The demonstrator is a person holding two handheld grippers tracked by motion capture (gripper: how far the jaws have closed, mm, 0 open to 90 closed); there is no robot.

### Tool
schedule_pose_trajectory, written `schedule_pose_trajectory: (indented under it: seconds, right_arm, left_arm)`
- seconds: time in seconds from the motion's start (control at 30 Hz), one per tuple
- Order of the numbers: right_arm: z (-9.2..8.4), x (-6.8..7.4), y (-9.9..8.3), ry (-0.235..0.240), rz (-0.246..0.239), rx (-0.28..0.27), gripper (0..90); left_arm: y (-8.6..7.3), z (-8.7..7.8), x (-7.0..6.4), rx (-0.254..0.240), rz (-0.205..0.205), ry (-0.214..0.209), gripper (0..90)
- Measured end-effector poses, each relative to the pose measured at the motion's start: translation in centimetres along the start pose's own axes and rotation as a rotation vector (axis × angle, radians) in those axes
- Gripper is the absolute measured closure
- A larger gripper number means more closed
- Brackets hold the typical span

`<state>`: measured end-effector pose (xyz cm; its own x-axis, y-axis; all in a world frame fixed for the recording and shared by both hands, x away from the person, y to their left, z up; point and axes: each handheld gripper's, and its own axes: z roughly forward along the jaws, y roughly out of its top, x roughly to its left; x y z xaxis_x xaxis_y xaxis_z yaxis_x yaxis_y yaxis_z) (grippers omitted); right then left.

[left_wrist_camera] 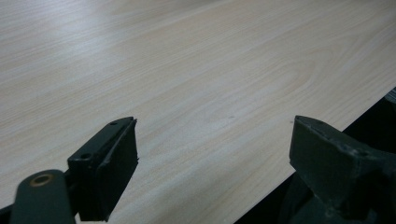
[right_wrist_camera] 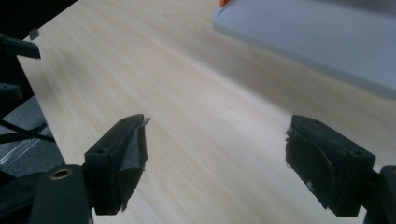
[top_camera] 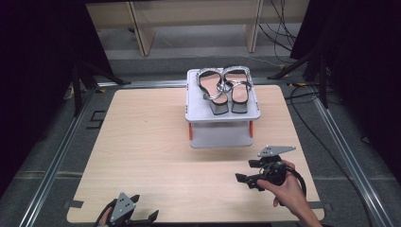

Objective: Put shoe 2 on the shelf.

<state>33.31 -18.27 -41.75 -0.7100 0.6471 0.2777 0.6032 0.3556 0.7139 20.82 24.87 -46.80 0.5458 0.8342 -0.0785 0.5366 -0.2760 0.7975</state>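
A pair of silver strappy sandals (top_camera: 225, 88) lies side by side on top of a small grey two-tier rack (top_camera: 222, 115) with orange posts, at the far middle of the wooden table (top_camera: 142, 142). My right gripper (top_camera: 244, 174) hovers low over the table, in front of and right of the rack; its jaws stand wide apart with nothing between them (right_wrist_camera: 215, 158). The rack's lower shelf (right_wrist_camera: 317, 37) shows at the top right of the right gripper view. My left gripper (top_camera: 152, 218) sits at the table's near left edge, open and empty (left_wrist_camera: 212, 158).
Metal rails (top_camera: 56, 156) frame the table on both sides. Black stands (top_camera: 80, 80) and cables (top_camera: 302, 99) lie on the floor around it. A light wooden bench (top_camera: 189, 19) stands behind. Bare wood spreads left of and in front of the rack.
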Motion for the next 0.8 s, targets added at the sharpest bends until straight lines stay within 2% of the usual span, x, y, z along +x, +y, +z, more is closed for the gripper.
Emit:
schedule_pose_trajectory:
  seconds: [0.07, 0.1, 0.17, 0.2, 0.27, 0.3, 0.37, 0.4, 0.43, 0.53, 0.57, 0.6, 0.7, 0.73, 0.8]
  right_arm:
    - [0.6, 0.3, -0.9, 0.005, -0.004, 0.026, 20.8]
    - [0.8, 0.3, -1.2, 0.000, -0.018, 0.022, 20.8]
    - [0.9, 0.6, -1.5, -0.001, -0.009, 0.031, 20.8]
    - [1.0, 0.5, -1.8, -0.010, -0.041, 0.030, 20.7]
    - [1.2, 0.9, -2.5, 0.006, -0.037, 0.023, 20.4]
    - [1.3, 0.9, -2.7, 0.004, -0.057, 0.020, 20.3]
    - [1.4, 1.3, -3.3, 0.015, -0.055, 0.033, 19.7]
    - [1.6, 1.3, -3.6, 0.020, -0.086, 0.031, 19.2]
    - [1.7, 1.5, -3.9, 0.030, -0.091, 0.035, 19.1]
    - [2.0, 1.9, -4.7, 0.046, -0.091, 0.050, 18.3]
    - [2.0, 2.1, -5.0, 0.050, -0.077, 0.062, 17.8]
    - [2.1, 2.1, -5.3, 0.054, -0.092, 0.060, 17.5]
    - [2.1, 2.5, -5.9, 0.060, -0.088, 0.074, 17.6]
    - [2.0, 2.5, -6.0, 0.055, -0.108, 0.068, 17.6]
    - [1.9, 2.7, -6.3, 0.061, -0.109, 0.070, 17.6]
  left_arm:
    - [0.0, -0.1, 0.0, 0.000, 0.005, 0.001, 15.0]
    - [0.1, -0.1, -0.1, -0.009, 0.002, -0.001, 15.0]
    - [0.1, -0.1, 0.0, -0.004, 0.008, 0.003, 15.0]
    - [0.1, -0.2, 0.1, 0.009, 0.023, 0.010, 15.0]
    - [0.1, -0.1, -0.1, -0.004, 0.007, -0.001, 15.0]
    - [0.0, -0.1, 0.0, 0.009, 0.023, 0.007, 15.0]
    - [0.1, -0.1, 0.0, 0.016, 0.031, 0.010, 15.0]
    - [0.1, 0.0, 0.0, 0.015, 0.030, 0.011, 15.0]
    - [0.1, -0.1, 0.0, 0.017, 0.030, 0.013, 15.0]
    - [0.1, -0.1, 0.0, 0.015, 0.029, 0.011, 15.0]
    - [0.1, -0.1, 0.1, 0.024, 0.041, 0.008, 14.9]
    - [0.1, -0.1, -0.1, 0.008, 0.022, -0.005, 14.9]
    - [0.1, -0.2, 0.0, 0.032, 0.042, 0.004, 15.0]
    - [0.1, -0.2, 0.0, 0.036, 0.045, 0.004, 15.0]
    - [0.0, 0.0, -0.1, 0.015, 0.026, -0.003, 14.9]
